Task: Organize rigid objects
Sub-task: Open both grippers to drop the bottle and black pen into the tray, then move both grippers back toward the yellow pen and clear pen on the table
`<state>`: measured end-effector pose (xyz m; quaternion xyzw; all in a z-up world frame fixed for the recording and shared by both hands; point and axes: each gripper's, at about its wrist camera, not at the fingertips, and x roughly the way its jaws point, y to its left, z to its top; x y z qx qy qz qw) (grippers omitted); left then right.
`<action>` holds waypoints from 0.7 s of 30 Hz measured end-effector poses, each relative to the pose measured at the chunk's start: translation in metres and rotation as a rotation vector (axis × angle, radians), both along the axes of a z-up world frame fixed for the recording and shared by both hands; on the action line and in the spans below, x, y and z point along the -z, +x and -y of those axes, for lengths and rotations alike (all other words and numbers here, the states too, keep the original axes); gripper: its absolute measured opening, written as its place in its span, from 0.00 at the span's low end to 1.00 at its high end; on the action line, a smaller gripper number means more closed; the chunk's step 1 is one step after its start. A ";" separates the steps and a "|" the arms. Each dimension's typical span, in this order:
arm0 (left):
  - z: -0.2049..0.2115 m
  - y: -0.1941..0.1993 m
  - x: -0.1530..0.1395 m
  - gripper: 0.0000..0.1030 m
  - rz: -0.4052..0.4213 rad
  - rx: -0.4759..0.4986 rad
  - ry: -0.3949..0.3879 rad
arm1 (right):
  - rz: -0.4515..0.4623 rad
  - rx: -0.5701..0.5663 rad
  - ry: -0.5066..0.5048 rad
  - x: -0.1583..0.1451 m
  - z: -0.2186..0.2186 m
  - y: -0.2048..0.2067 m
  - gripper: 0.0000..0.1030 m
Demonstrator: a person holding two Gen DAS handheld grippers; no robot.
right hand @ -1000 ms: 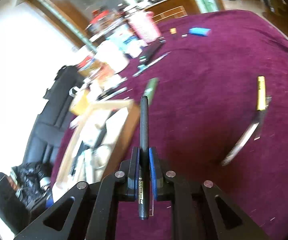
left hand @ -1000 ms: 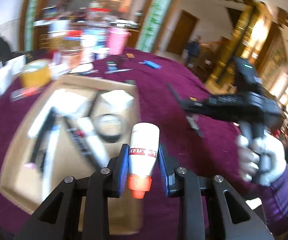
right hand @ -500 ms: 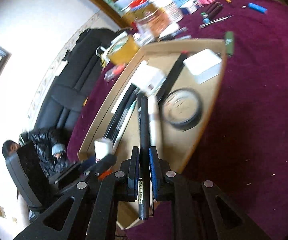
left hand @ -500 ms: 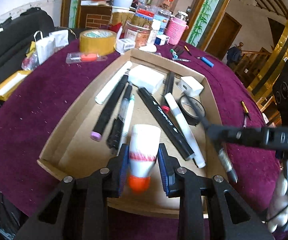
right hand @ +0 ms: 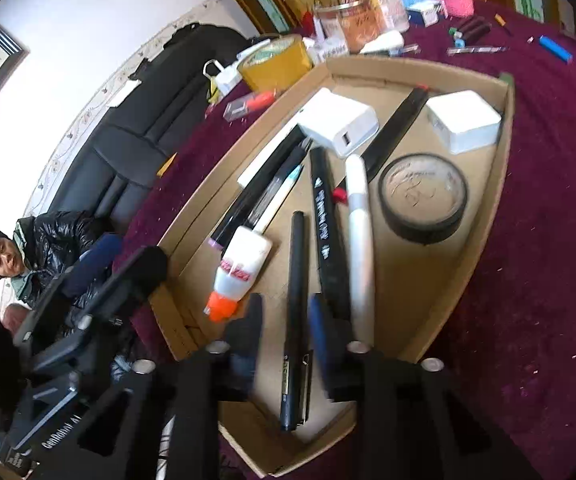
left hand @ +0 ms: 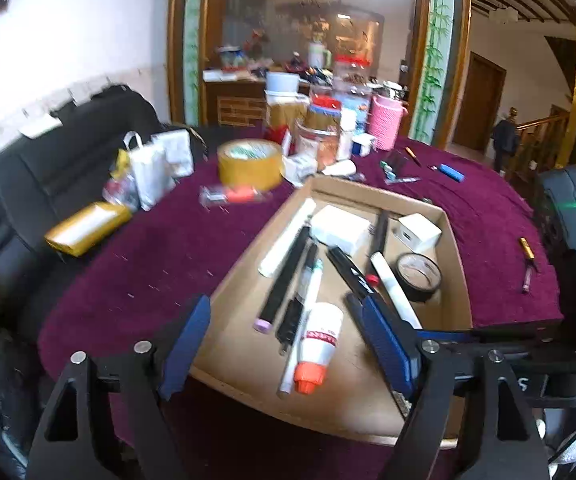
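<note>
Cardboard is filling both views: a shallow tray (left hand: 454, 264) is sitting on the maroon table (left hand: 176, 256). In the left wrist view the left gripper (left hand: 284, 340) is hovering over the tray's near edge with its jaws spread wide and holding nothing. Just beyond them a white glue bottle (left hand: 320, 344) with an orange cap is lying on the tray floor, resting across a white pen (left hand: 302, 312). In the right wrist view the right gripper (right hand: 284, 320) is also showing its jaws apart, with a black pen (right hand: 296, 312) lying between them on the tray floor, not pinched. Farther in, markers, a white tube (right hand: 358, 236), a black tape roll (right hand: 424, 200) and 2 white chargers (right hand: 340, 122) are lying in the tray. Beyond the tray, a brown tape roll (left hand: 250, 162) and a pink cup (left hand: 386, 126) are standing on the table.
</note>
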<state>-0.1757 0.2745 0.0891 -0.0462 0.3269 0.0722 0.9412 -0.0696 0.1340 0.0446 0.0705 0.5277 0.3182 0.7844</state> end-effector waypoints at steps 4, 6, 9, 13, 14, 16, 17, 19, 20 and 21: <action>0.006 -0.001 -0.006 0.81 0.010 -0.029 0.068 | 0.058 0.015 0.018 -0.011 0.015 -0.004 0.41; 0.009 0.000 -0.006 0.82 0.003 -0.026 0.076 | 0.088 0.027 0.017 -0.017 0.022 -0.006 0.44; 0.016 0.003 -0.005 0.82 -0.011 -0.020 0.089 | 0.122 0.053 0.016 -0.023 0.037 -0.007 0.49; 0.026 0.005 -0.005 0.82 -0.027 -0.011 0.110 | 0.125 0.093 0.031 -0.024 0.059 -0.004 0.50; 0.028 0.006 -0.005 0.82 -0.030 -0.007 0.114 | 0.123 0.104 0.036 -0.024 0.065 -0.002 0.50; 0.034 0.007 -0.005 0.82 -0.038 0.001 0.122 | 0.115 0.135 0.049 -0.022 0.083 0.000 0.50; 0.038 0.008 -0.005 0.82 -0.043 0.004 0.129 | 0.111 0.151 0.054 -0.021 0.090 0.001 0.50; 0.045 0.010 -0.004 0.82 -0.051 0.015 0.139 | 0.104 0.185 0.064 -0.019 0.109 0.003 0.50; 0.049 0.011 -0.004 0.82 -0.054 0.022 0.145 | 0.103 0.199 0.068 -0.018 0.117 0.004 0.50; 0.053 0.012 -0.004 0.82 -0.056 0.028 0.151 | 0.102 0.218 0.071 -0.018 0.126 0.006 0.50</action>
